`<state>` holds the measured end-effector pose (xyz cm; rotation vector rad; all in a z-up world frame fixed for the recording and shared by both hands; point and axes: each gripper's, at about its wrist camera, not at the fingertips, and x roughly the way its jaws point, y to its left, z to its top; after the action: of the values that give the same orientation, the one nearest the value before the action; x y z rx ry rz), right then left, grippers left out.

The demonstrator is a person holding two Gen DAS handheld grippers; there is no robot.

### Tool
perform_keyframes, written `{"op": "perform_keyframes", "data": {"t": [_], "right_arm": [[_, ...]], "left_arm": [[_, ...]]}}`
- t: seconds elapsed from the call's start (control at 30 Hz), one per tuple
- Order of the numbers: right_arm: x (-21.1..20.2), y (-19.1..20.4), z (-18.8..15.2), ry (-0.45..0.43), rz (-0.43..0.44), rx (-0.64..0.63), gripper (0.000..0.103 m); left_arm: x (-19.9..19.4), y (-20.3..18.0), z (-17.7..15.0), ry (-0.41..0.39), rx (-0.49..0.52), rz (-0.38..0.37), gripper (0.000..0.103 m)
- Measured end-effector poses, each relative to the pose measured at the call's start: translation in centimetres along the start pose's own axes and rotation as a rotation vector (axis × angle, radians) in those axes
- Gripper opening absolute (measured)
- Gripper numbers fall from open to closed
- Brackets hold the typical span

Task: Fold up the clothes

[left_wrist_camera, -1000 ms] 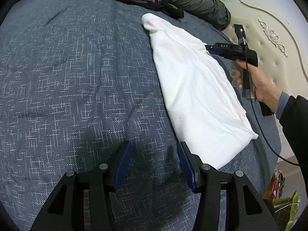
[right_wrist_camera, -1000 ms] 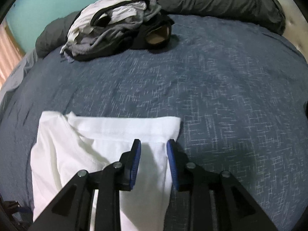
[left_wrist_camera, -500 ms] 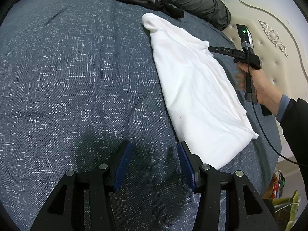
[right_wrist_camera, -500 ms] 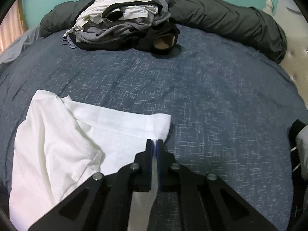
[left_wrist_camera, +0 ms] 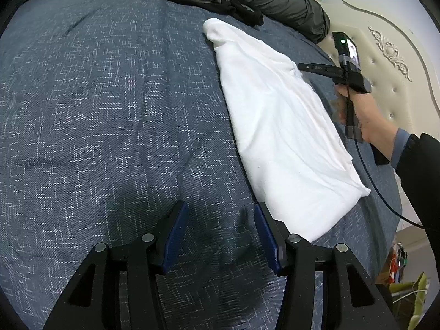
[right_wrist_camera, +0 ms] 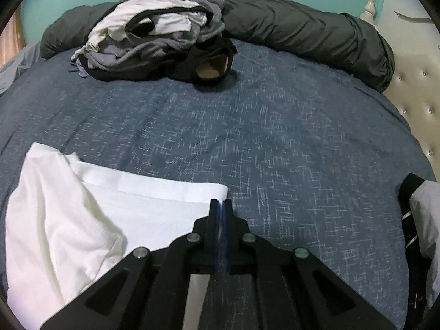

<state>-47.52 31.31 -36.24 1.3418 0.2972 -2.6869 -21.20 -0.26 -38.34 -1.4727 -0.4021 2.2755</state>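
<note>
Right hand-held gripper (right_wrist_camera: pixel 220 206) closed; pinched shirt (right_wrist_camera: pixel 110 206) edge hidden.

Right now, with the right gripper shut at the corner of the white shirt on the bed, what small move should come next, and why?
Probably lift that corner slightly. The right gripper looks shut on the white shirt at its far corner, while the rest lies flat on the blue bedspread. The left gripper hangs open beside the near end, holding nothing, so a small lift would test the grip first.
</note>
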Motion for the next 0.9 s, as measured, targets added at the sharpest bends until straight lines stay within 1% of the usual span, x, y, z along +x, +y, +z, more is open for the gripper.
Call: {"op": "perform_keyframes", "data": {"t": [0.07,0.13,0.2,0.23,0.27,0.3,0.33,0.4,0.43,0.5,0.57,0.6,0.63,0.67,0.7,0.73,0.77,0.9], "right_arm": [[0.5,-0.2,-0.2,0.024,0.012,0.021,0.002],[0.3,-0.7,-0.2,0.019,0.027,0.065,0.003],[-0.5,-1.4,-0.2,0.006,0.021,0.115,0.004],[-1.1,-1.6,-0.1,-0.011,0.057,0.136,0.004],[-1.9,-1.5,0.0,-0.029,0.116,0.144,0.005],[-2.5,-1.3,0.1,-0.044,0.18,0.143,0.011],[-2.9,-0.9,0.1,-0.043,0.235,0.136,0.031],[-3.3,0.3,0.1,-0.019,0.337,0.113,0.053],[-3.3,0.8,0.2,-0.01,0.364,0.096,0.053],[-3.2,2.0,0.0,0.015,0.377,0.049,0.053],[-2.6,2.5,-0.2,0.047,0.384,0.031,0.052],[-2.2,2.8,-0.3,0.063,0.388,0.024,0.044],[-1.9,3.0,-0.3,0.077,0.388,0.017,0.027],[-1.6,3.1,-0.4,0.083,0.386,0.016,0.021],[-1.5,3.2,-0.6,0.084,0.382,0.019,0.017],[-1.4,3.3,-0.7,0.081,0.383,0.026,0.01],[-1.5,3.2,-0.6,0.07,0.38,0.035,0.008],[-2.0,2.8,0.1,0.024,0.338,0.064,0.006]], "left_arm": [[-0.1,0.0,0.0,0.0,-0.001,-0.001,0.054],[-0.1,0.0,0.0,-0.001,-0.001,-0.001,0.054],[-0.2,0.0,-0.1,-0.002,0.001,0.001,0.054],[-0.2,-0.1,-0.1,-0.002,0.001,0.001,0.054],[-0.3,-0.1,-0.1,-0.003,0.001,0.001,0.054],[-0.3,-0.1,-0.1,-0.003,0.001,0.001,0.054],[-0.3,-0.2,-0.1,-0.004,0.001,0.001,0.054],[-0.3,-0.4,-0.1,-0.005,0.001,0.0,0.054],[-0.3,-0.4,-0.1,-0.006,0.001,-0.001,0.054],[-0.4,-0.5,-0.1,-0.007,0.001,-0.002,0.054],[-0.4,-0.4,-0.4,-0.008,-0.001,-0.003,0.054],[-0.3,-0.4,-0.6,-0.009,-0.002,-0.004,0.054],[-0.3,-0.4,-0.6,-0.01,-0.004,-0.004,0.054],[-0.4,-0.3,-0.6,-0.011,-0.007,-0.006,0.054],[-0.4,-0.3,-0.6,-0.012,-0.009,-0.006,0.054],[-0.5,-0.2,-0.6,-0.013,-0.01,-0.005,0.054],[-0.5,-0.2,-0.6,-0.014,-0.01,-0.006,0.054],[-0.6,-0.4,-0.8,-0.013,-0.009,-0.006,0.054]]}}
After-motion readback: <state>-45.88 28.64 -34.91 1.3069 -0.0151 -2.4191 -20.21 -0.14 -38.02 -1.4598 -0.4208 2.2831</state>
